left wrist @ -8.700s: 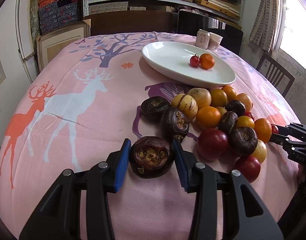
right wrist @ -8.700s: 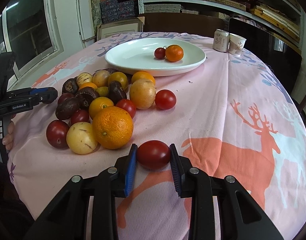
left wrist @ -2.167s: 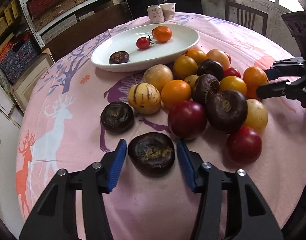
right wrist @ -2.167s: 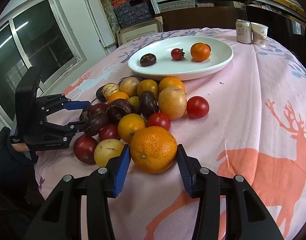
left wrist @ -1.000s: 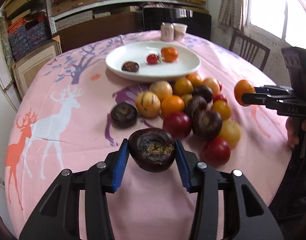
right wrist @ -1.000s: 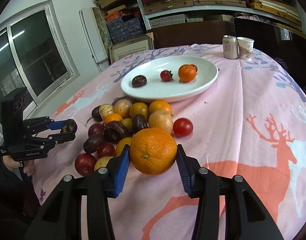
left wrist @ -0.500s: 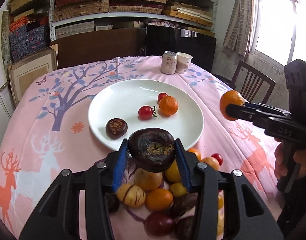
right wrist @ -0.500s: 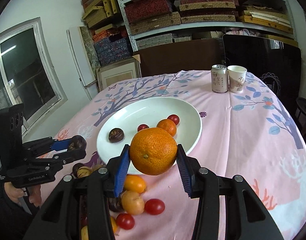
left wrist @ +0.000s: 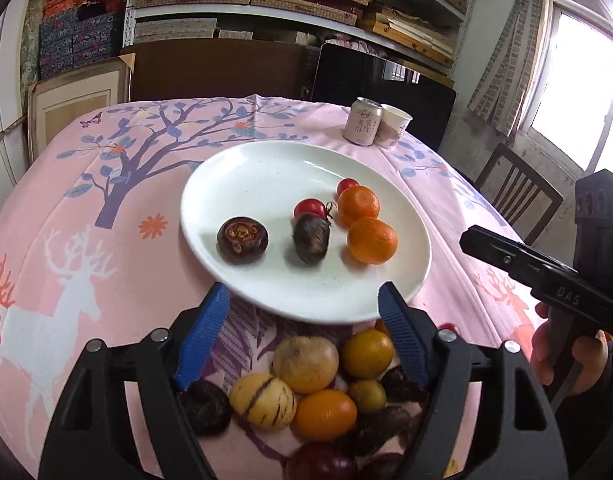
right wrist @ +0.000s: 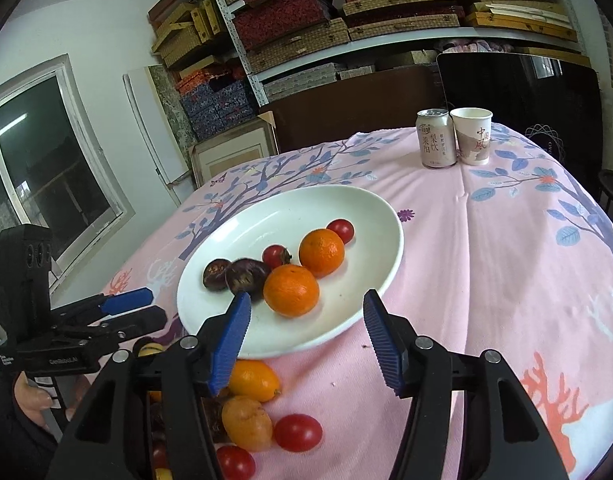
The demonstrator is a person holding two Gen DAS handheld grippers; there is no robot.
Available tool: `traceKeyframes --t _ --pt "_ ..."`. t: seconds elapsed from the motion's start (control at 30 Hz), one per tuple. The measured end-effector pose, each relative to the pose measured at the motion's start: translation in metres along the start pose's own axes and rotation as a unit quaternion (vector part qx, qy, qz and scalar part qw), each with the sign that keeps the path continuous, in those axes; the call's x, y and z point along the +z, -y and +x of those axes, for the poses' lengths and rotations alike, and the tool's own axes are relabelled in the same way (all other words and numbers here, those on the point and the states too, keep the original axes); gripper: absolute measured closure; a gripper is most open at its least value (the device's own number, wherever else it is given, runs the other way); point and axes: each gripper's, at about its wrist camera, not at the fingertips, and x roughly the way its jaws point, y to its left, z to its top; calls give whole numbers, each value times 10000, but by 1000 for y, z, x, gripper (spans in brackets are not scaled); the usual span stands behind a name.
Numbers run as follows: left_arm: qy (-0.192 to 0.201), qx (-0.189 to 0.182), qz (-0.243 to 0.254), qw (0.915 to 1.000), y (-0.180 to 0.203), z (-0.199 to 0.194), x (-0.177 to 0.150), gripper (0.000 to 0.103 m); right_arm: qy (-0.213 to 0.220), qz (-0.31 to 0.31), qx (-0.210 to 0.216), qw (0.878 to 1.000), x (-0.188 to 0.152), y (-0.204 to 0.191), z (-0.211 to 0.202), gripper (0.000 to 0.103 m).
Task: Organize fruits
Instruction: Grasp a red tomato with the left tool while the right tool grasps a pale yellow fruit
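Observation:
A white oval plate (left wrist: 266, 168) (right wrist: 346, 208) holds two dark purple fruits (left wrist: 242, 240) (left wrist: 311, 238), two oranges (left wrist: 372, 240) (left wrist: 358, 205) and two cherry tomatoes (left wrist: 309, 208). My left gripper (left wrist: 304, 312) is open and empty, held above the plate's near rim. My right gripper (right wrist: 306, 320) is open and empty, just above the plate's near edge, with the newly placed orange (right wrist: 291, 290) beyond it. A pile of loose fruit (left wrist: 306, 364) (right wrist: 246, 422) lies on the cloth below both grippers.
A drink can (left wrist: 362, 126) (right wrist: 435, 138) and a paper cup (left wrist: 393, 131) (right wrist: 471, 135) stand at the far side of the pink tablecloth (left wrist: 106, 184). A chair (left wrist: 518, 196) stands at the right. Shelves fill the back wall.
Both grippers opened over the plate. The dark fruit left my left gripper and the orange left my right gripper; both now lie on the plate.

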Motion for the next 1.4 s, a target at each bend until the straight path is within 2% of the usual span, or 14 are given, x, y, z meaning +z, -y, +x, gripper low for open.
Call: traceKeyframes --t 0.1,0.17,0.33,0.4,0.53,0.63,0.87,1.07,1.13,1.4 --pt "-50 11 127 9999 0 -18 -23 23 -12 151 -58 9999 -16 8 -14 30" --pt "-135 19 230 9996 0 -28 -42 19 -47 282 -38 9996 -25 13 -22 29" --pt "-367 45 652 9972 8 -55 -83 18 -386 651 29 9971 -46 29 -28 29" --pt "-440 49 888 9951 18 -64 -97 19 -280 910 132 9954 -49 39 -37 29" --pt "-526 94 1313 9899 46 -74 -122 19 -450 1245 148 9911 -61 49 -40 29" --pt "-508 266 1617 9852 65 -70 -131 19 -425 1086 83 9931 -66 41 -47 29" --pt "-863 105 1352 9870 65 -48 -135 59 -549 450 -153 9974 -88 12 -64 29" --pt "-749 -65 1238 9895 64 -48 -137 61 -429 -611 -359 9966 -106 -30 -80 29" --pt "-659 -65 1239 9901 64 -52 -137 66 -449 -780 -336 9954 -109 -38 -81 29" --pt "-396 -64 932 9948 47 -83 -140 66 -735 -1205 -41 9900 -122 -70 -78 29"
